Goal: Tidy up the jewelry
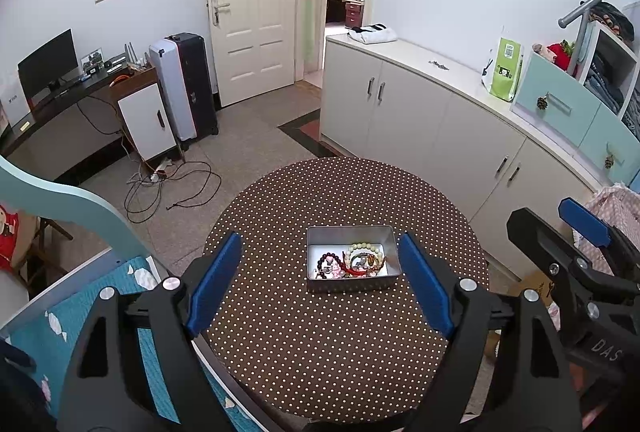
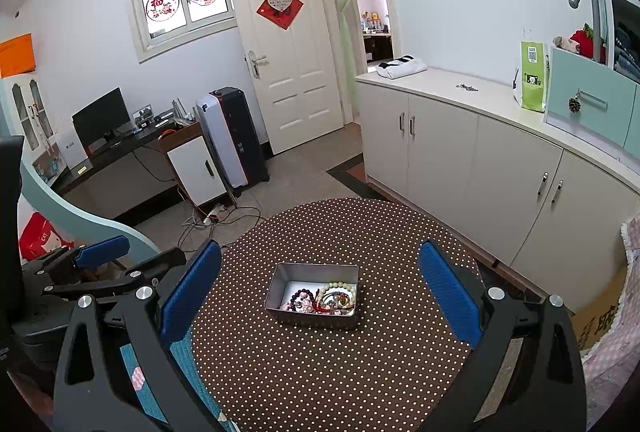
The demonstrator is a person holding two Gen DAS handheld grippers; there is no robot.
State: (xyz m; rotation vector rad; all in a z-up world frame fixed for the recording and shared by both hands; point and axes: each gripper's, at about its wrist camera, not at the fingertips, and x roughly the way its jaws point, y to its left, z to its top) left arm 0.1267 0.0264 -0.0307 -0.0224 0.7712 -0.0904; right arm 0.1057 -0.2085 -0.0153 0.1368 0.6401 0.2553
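The left gripper (image 1: 320, 284) fills the bottom of its own view, its two blue pads (image 1: 426, 284) spread wide, nothing between them. It hangs over the near side of the table (image 1: 320, 352), pointing across it, and the tin (image 1: 352, 282) shows in the gap between the pads, farther out and untouched. The right gripper (image 2: 320, 296) sits the same way in its view: two blue pads wide apart, holding nothing, raised above the near part of the table and aimed at the tin from slightly to the right. Each tool also shows at the edge of the other's view, side by side and apart.

There is one round table, covered in a brown cloth with pale dots. One open metal tin stands on it near the middle. All the jewelry is in the tin, heaped toward its near side: one pale bead bracelet (image 1: 362, 248), one dark bead bracelet (image 1: 322, 266), one red band (image 1: 360, 270), and a small tangle of pink and mixed pieces that cannot be counted. The far part of the tin's floor is bare.
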